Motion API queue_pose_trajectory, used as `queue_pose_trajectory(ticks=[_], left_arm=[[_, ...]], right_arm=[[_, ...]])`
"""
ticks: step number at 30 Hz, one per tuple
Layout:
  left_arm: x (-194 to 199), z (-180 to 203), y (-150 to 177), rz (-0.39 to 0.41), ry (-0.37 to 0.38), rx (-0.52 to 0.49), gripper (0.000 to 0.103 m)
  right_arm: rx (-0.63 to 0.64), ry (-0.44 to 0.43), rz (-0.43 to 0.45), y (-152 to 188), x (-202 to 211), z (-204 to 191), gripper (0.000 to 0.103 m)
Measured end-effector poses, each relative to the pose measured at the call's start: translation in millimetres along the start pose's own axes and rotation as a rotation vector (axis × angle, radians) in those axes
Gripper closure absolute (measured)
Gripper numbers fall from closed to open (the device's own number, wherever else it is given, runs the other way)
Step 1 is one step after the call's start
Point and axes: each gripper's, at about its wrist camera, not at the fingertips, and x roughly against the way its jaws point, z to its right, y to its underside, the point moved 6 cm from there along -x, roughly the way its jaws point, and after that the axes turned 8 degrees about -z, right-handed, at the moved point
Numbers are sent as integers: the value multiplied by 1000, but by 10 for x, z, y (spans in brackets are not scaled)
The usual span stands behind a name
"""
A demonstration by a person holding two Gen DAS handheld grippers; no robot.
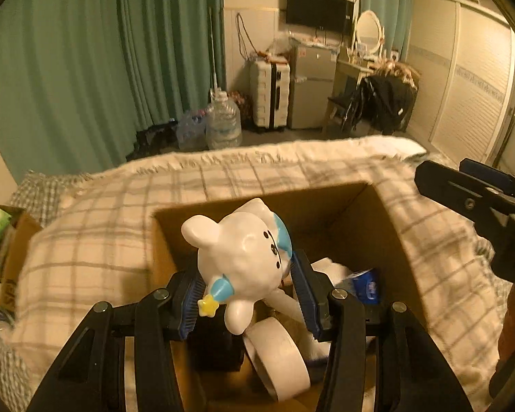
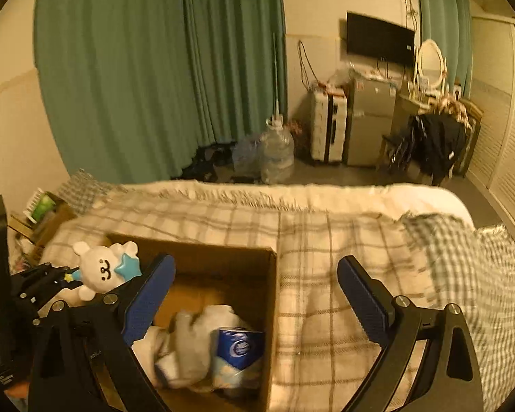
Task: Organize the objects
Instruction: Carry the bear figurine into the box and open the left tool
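My left gripper (image 1: 245,288) is shut on a white bear figurine (image 1: 238,257) with blue stars and a yellow star, and holds it over the open cardboard box (image 1: 391,240) on the bed. The figurine (image 2: 102,269) and left gripper (image 2: 56,279) also show at the left of the right wrist view. Inside the box (image 2: 271,295) lie a blue tissue pack (image 2: 238,348), white cloth (image 2: 188,343) and a white roll (image 1: 278,350). My right gripper (image 2: 254,295) is open and empty above the box's right edge; it also shows in the left wrist view (image 1: 470,189).
The box sits on a plaid blanket (image 2: 343,274) covering the bed. A small carton with clutter (image 1: 3,237) stands at the bed's left. Beyond the bed are a water jug (image 1: 223,120), a suitcase (image 1: 269,94), a small fridge (image 1: 309,89) and green curtains (image 1: 85,61).
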Motion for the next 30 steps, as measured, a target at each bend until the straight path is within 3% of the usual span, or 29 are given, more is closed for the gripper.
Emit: queue_pose_trajectory(ticks=[5, 6, 8, 9, 10, 13, 18, 20, 22, 27, 30], left_arm=[[-290, 35, 80, -38, 17, -5, 53], [-321, 49, 88, -31, -9, -24, 52], [-346, 87, 97, -20, -48, -61, 40], [-343, 96, 105, -19, -74, -66, 21], [-321, 94, 118, -11, -89, -59, 14], [-191, 151, 107, 14, -64, -53, 14], [211, 155, 39, 52, -76, -36, 14], [530, 158, -4, 94, -82, -26, 12], [805, 165, -51, 134, -92, -14, 2], [1655, 176, -68, 219, -84, 22, 0], [2079, 179, -15, 274, -96, 15, 0]], right_arm=[[-10, -14, -51, 197, -385, 115, 8], [-8, -20, -63, 243, -439, 127, 8], [-1, -23, -75, 284, -479, 143, 8], [-1, -16, -73, 302, -468, 157, 8], [-1, -12, -70, 310, -452, 166, 8], [-3, -8, -48, 306, -300, 165, 8], [-15, -8, -4, 260, 182, 169, 8], [-1, 8, 29, 225, 504, 147, 8], [7, 24, 60, 188, 803, 126, 8], [27, 36, 137, 114, 1583, 16, 8], [48, 52, 183, 129, 2012, -67, 3]])
